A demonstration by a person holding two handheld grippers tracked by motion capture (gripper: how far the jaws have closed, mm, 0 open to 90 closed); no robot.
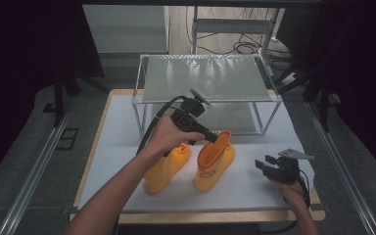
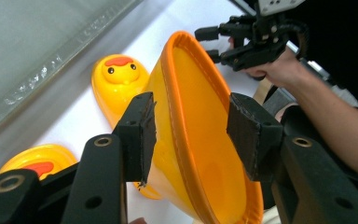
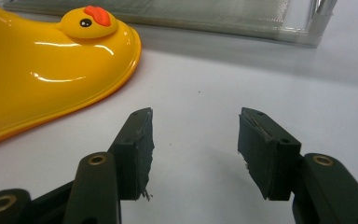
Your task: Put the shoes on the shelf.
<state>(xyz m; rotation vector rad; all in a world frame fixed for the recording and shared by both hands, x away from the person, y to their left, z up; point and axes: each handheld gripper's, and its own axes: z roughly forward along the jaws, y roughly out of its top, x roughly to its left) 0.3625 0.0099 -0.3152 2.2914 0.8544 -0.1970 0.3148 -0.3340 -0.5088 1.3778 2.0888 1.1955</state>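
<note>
1. High view: two yellow duck boots on white bench (image 1: 254,191), in front of wire-and-glass shelf rack (image 1: 208,78). Right boot (image 1: 214,164) upright, orange-rimmed opening up; left boot (image 1: 166,169) partly hidden behind left forearm.
2. Left claw (image 1: 214,138) at right boot's top rim, angled down; tips hard to make out there, merged w/ rim.
3. Left gripper view: left claw (image 2: 191,135) spread, one pad outside boot shaft, other inside opening, orange rim (image 2: 186,107) between. Outer pad looks against or just off the wall; can't tell if pressing. Not a visible pinch.
4. Same view: right boot's duck face toe (image 2: 119,74) beyond; left boot toe (image 2: 37,161) cut off behind jaw at lower left.
5. Right claw (image 1: 263,165) low over bench, near right boot but apart, spread, nothing between (right gripper view (image 3: 195,149)).
6. Right gripper view: boot toe w/ duck face (image 3: 51,60) at upper left, cut off by frame edge; rack base blurred behind.
</note>
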